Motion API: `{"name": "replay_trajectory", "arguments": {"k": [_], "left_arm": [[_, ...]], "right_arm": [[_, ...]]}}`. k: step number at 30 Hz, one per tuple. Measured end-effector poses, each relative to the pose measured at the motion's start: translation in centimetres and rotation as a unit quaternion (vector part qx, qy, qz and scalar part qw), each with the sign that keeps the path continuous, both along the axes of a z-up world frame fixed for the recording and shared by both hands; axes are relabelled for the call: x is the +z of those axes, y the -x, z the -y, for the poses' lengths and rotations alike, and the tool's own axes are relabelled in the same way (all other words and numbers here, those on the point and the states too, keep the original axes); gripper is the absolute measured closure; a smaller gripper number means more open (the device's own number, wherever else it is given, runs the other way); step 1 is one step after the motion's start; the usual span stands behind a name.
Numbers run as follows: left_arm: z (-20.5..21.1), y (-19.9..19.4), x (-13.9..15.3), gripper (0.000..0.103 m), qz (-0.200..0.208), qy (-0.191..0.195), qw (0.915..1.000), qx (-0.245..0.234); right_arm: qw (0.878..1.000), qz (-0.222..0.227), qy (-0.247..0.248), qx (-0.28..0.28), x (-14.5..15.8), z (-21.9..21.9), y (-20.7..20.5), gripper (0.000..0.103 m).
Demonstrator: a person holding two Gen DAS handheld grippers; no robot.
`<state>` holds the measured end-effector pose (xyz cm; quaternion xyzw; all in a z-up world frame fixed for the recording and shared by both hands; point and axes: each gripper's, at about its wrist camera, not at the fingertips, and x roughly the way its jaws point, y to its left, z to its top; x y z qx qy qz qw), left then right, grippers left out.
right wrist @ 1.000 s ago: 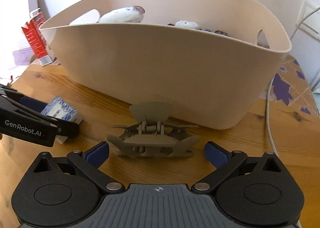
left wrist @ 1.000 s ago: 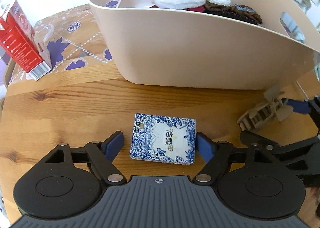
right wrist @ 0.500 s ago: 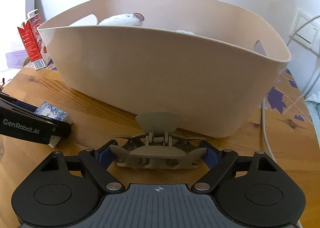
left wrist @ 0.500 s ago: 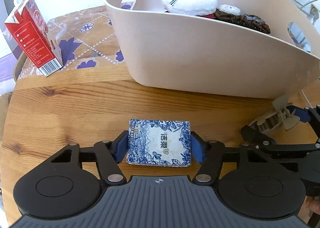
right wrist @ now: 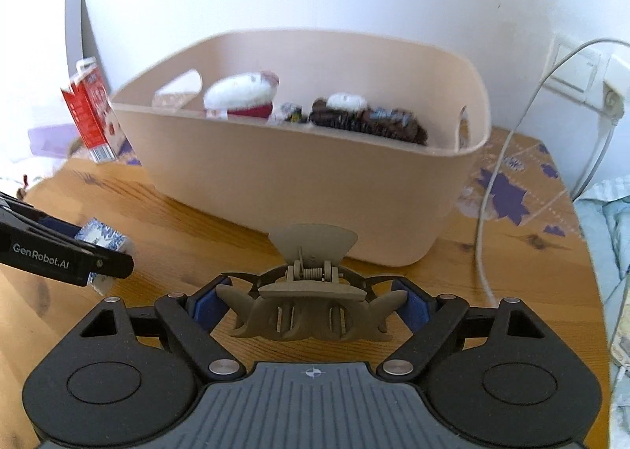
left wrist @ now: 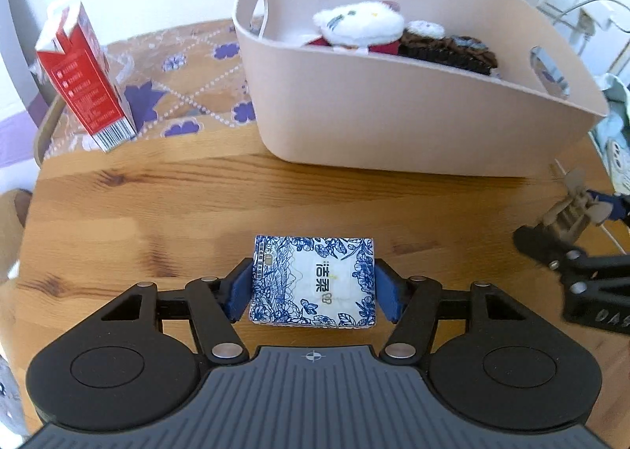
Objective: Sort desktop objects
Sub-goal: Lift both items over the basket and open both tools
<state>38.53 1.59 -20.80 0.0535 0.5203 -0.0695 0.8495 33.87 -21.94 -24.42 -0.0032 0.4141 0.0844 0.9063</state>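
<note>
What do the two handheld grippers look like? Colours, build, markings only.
Both match. The left gripper and right gripper have matte black linkage arms with silver pivot pins, two round black discs at the base, and a ribbed dark grey centre plate bearing a small crosshair mark. Their fingers carry blue pads. The left one's side reads "GenRobot.AI" in white lettering, seen from the right wrist view. No cables or sleeves are visible.

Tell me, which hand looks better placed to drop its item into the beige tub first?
Probably right: the right gripper holds the hair claw close before the tub; the left gripper, holding the tissue pack, seems farther back.
</note>
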Motion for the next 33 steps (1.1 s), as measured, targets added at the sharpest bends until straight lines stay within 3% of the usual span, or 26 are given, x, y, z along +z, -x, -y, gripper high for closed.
{"name": "replay_trajectory", "arguments": {"k": [10,16,24,33], "left_arm": [[-1.4,2.0,5.2,0.039,0.029,0.001,0.9994,-0.021],[-1.4,1.1,9.0,0.039,0.061,-0.001,0.9972,-0.042],[0.3,-3.0,13.8,0.039,0.117,0.014,0.9916,-0.053],[3.3,-7.5,15.1,0.039,0.142,0.012,0.9878,-0.062]], "right_arm": [[0.999,0.045,-0.013,-0.016,5.7,1.6,3.0,0.017],[0.997,0.078,-0.012,-0.025,9.5,3.0,3.4,0.017],[0.99,0.135,-0.014,-0.031,13.8,3.9,1.1,0.017],[0.986,0.161,-0.013,-0.027,15.1,4.1,-3.9,0.017]]}}
